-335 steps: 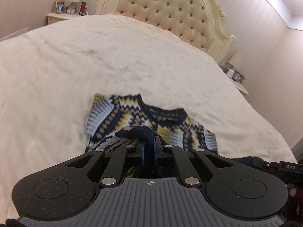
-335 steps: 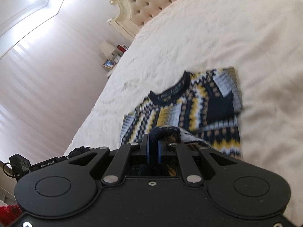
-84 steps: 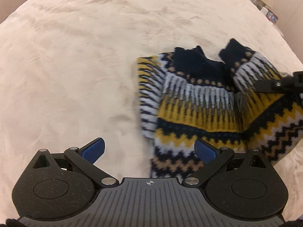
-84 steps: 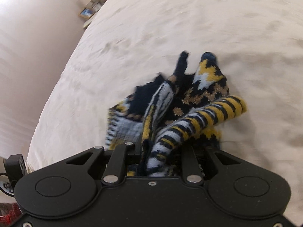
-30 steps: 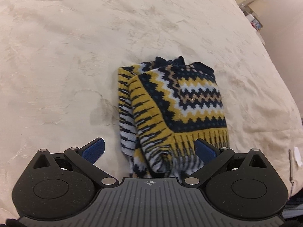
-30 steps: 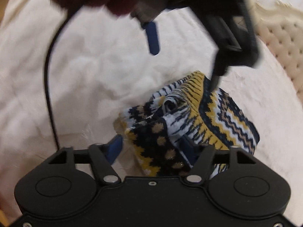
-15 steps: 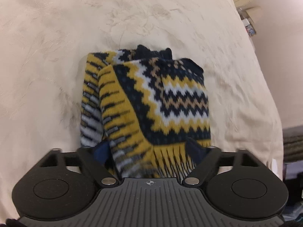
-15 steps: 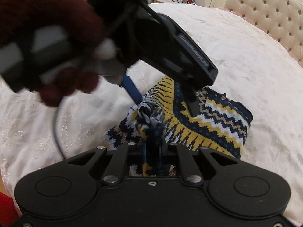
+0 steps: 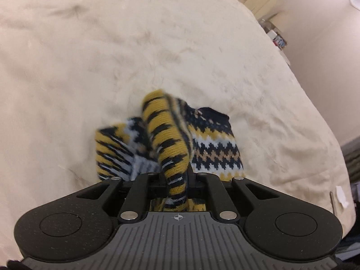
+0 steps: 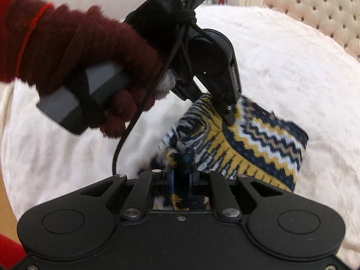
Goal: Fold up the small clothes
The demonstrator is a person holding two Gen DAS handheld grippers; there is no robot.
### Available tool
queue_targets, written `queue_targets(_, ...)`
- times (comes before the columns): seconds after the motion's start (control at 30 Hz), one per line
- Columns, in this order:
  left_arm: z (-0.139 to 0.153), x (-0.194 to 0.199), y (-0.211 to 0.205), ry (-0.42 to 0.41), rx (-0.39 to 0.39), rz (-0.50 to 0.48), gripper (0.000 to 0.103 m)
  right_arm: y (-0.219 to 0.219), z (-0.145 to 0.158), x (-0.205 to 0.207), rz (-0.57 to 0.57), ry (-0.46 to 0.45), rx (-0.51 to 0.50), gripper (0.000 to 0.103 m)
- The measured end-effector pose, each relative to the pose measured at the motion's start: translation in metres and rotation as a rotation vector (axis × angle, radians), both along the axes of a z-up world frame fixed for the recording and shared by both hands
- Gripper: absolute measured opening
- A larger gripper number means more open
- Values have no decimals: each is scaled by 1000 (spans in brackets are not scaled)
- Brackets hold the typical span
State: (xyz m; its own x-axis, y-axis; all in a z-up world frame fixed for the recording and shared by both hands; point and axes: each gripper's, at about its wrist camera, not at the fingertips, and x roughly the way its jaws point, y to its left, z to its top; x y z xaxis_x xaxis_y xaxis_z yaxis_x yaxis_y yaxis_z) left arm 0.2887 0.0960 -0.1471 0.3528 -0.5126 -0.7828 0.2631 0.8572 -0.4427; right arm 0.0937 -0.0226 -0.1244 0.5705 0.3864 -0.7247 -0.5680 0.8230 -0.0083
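Note:
A small knitted sweater with navy, yellow and white zigzags lies folded into a bundle on the cream bed. My left gripper is shut on a raised yellow-and-black ribbed fold of it. In the right wrist view the sweater hangs partly lifted. My right gripper is shut on its near navy edge. The left gripper's body, held by a hand in a dark red glove, grips the sweater's top just beyond.
The cream bedspread spreads all round the sweater. A tufted headboard stands at the far right in the right wrist view. A nightstand with small items sits past the bed's right edge. A black cable hangs from the left gripper.
Both grippers have closed on the folded sweater and raised its near edge off the bed. The left gripper was open half a second ago and is now shut.

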Motion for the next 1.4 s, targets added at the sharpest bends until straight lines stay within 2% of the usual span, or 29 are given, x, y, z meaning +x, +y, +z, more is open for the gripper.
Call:
queue_targets(0.1,-20,9,13,72,39,30,11,16,-9,10,39,31,4,18)
queue_targets(0.17,-41,14,18,127,83,44,18,28,-28,18,75,76,-24,19)
queue_targets(0.2,-48,14,20,141,94,49,25,33,-38,23,87,108,-39,25)
queue_targets(0.27,-52,14,25,148,78,71,27,38,-52,29,99,168,-55,36)
queue_targets(0.3,-52,13,27,147,68,78,31,37,-53,31,105,185,-37,42)
queue_targets(0.37,-49,11,28,134,73,70,40,32,-50,30,116,196,10,62)
queue_targets(0.4,-47,11,28,126,77,59,45,28,-48,30,119,200,30,67)
queue_targets(0.47,-41,9,29,98,94,50,58,19,-42,28,108,202,58,71)
queue_targets(0.5,-36,7,28,72,113,56,70,14,-39,28,95,201,67,71)
queue_targets(0.53,-31,6,29,40,126,63,73,7,-36,29,78,202,82,71)
queue_targets(0.67,-10,-2,27,-37,167,97,79,-28,-23,29,-6,195,152,75)
queue_targets(0.8,5,-11,18,-64,226,97,86,-57,-10,31,-91,174,189,80)
queue_targets(0.87,8,-17,10,-59,281,87,90,-70,-5,33,-140,163,206,93)
queue_targets(1.03,11,-36,-3,-60,340,69,92,-96,-4,42,-285,179,214,101)
queue_targets(1.2,12,-53,-16,-62,382,59,92,-109,-17,51,-377,227,181,103)
queue_targets(1.4,4,-71,-31,-55,432,24,92,-113,-44,55,-414,309,136,103)
